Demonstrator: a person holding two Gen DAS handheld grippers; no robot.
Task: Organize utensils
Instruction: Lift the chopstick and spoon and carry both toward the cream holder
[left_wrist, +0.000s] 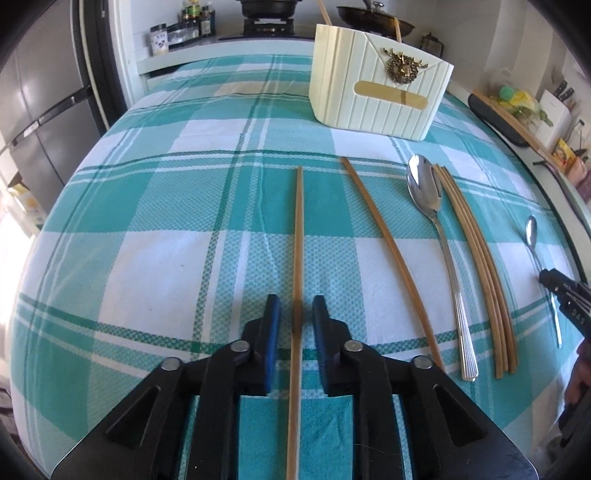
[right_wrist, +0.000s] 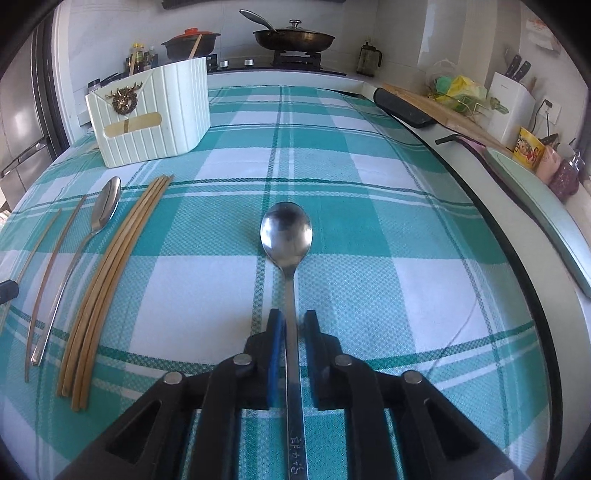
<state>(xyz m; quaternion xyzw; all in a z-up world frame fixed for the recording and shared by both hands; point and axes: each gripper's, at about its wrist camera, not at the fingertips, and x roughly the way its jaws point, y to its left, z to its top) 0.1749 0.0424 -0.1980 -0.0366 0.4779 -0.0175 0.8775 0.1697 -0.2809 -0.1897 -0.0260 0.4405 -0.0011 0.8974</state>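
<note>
A single wooden chopstick (left_wrist: 298, 240) lies on the teal plaid cloth and runs between the fingers of my left gripper (left_wrist: 296, 306); a gap shows on each side, so the gripper is open. A second loose chopstick (left_wrist: 384, 236), a large spoon (left_wrist: 424, 188) and a bundle of chopsticks (left_wrist: 476, 258) lie to its right. My right gripper (right_wrist: 293, 321) straddles the handle of a steel spoon (right_wrist: 286, 230) lying flat; its jaws stand apart, open. The cream utensil holder (left_wrist: 380, 88) (right_wrist: 155, 114) stands at the back with two chopsticks in it.
A stove with a pan (right_wrist: 295, 38) and a pot (right_wrist: 190, 42) lies beyond the table. A cutting board (right_wrist: 436, 107), a knife block (right_wrist: 511, 99) and jars line the right counter. A fridge (left_wrist: 40, 110) stands at the left. Table edge (right_wrist: 517, 266) curves close on the right.
</note>
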